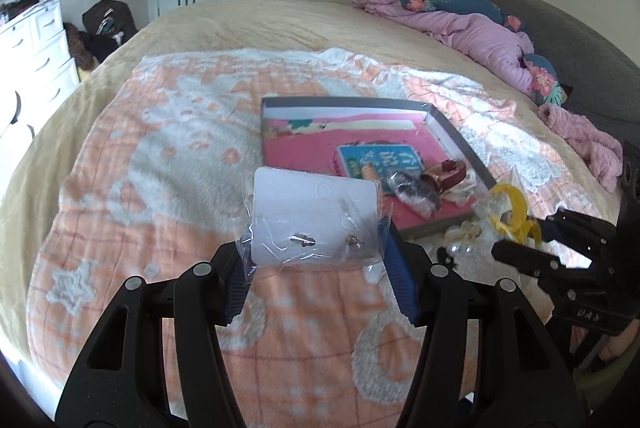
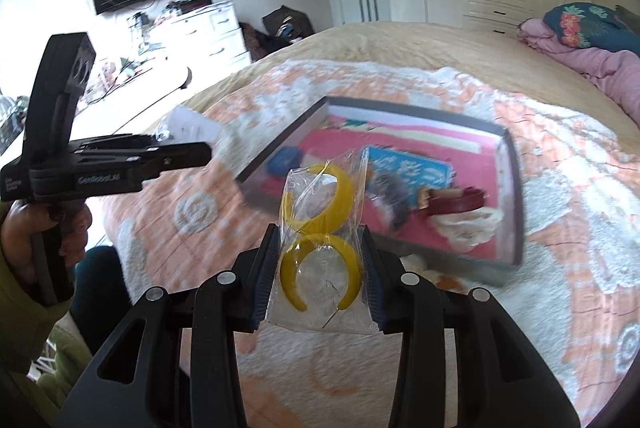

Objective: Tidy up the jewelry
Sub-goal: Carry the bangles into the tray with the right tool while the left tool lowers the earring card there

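Your left tool [image 1: 316, 260] grips the bagged earring card [image 1: 316, 218]; your right tool [image 2: 320, 280] pinches yellow hoops [image 2: 320, 228], probably earrings, mid-frame.

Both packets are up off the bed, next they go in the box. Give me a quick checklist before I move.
1. Left gripper jaws clamp the clear bag with the white earring card: ok.
2. Right gripper jaws clamp the clear bag of yellow hoop earrings: ok.
3. Shallow grey-rimmed box with pink floor open on the blanket: ok.
4. Free pink floor left inside the box: ok.
5. Dark red bracelet clear of the drop spot: cannot tell.
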A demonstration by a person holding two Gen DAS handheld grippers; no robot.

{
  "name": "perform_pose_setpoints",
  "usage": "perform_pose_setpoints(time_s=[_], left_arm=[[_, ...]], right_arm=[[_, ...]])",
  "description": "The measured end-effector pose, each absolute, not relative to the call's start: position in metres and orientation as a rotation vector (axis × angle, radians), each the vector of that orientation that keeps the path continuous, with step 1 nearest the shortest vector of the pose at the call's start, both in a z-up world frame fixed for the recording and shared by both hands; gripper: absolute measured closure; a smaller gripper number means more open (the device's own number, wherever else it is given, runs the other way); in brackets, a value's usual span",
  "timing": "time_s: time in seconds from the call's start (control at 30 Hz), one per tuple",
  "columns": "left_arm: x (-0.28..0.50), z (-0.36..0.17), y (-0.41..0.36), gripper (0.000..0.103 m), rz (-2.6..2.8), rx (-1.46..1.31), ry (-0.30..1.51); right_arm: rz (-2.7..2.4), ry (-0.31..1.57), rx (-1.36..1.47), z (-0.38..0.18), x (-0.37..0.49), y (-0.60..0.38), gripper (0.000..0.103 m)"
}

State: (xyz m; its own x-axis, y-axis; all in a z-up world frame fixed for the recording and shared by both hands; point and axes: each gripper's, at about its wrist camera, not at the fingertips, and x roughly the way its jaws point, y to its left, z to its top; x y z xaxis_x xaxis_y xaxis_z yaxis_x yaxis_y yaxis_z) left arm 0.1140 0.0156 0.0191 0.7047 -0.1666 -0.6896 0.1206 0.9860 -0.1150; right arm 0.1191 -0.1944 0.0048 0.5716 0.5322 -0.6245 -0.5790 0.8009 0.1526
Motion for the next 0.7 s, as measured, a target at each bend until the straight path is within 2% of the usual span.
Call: perform_pose_setpoints(time_s=[0.7], left_arm=[[0.17, 0.019, -0.025, 0.053, -0.235, -0.034, 0.765]], right_arm=[[0.487, 0.672, -0.021, 0.013, 0.177, -0.252, 0.065]])
